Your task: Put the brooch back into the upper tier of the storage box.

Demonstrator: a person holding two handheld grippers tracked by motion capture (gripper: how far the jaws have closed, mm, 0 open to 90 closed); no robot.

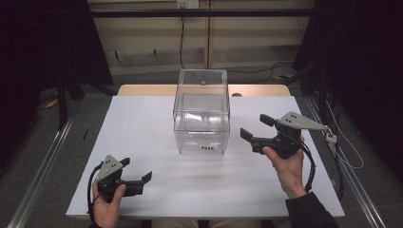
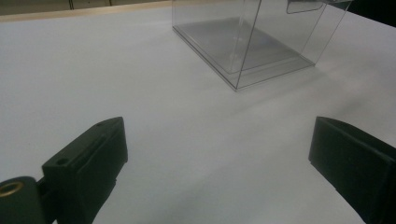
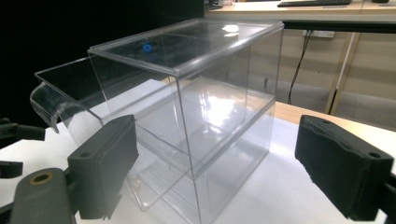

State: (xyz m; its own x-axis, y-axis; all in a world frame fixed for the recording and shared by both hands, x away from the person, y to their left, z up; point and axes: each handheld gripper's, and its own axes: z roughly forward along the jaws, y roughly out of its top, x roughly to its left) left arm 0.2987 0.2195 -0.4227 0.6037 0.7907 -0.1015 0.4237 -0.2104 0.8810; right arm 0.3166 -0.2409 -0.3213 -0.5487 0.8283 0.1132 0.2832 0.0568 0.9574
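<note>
A clear plastic box [image 1: 201, 113] with a closed lid stands at the middle of the white table [image 1: 142, 142]. It looks empty, with a small label low on its near face. My left gripper [image 1: 139, 170] rests open near the table's front left, well away from the clear box [image 2: 252, 42], bare table between its jaws. My right gripper [image 1: 256, 127] is held open just right of the box, jaws pointing at it. In the right gripper view the clear box [image 3: 187, 112] stands close ahead between the two pads, untouched.
A wooden strip [image 1: 142, 90] runs along the table's far edge. Cables [image 1: 183, 38] hang by the back wall, and metal rails [image 1: 43, 161] flank the table on the floor. A white cable [image 1: 340, 137] lies off the right edge.
</note>
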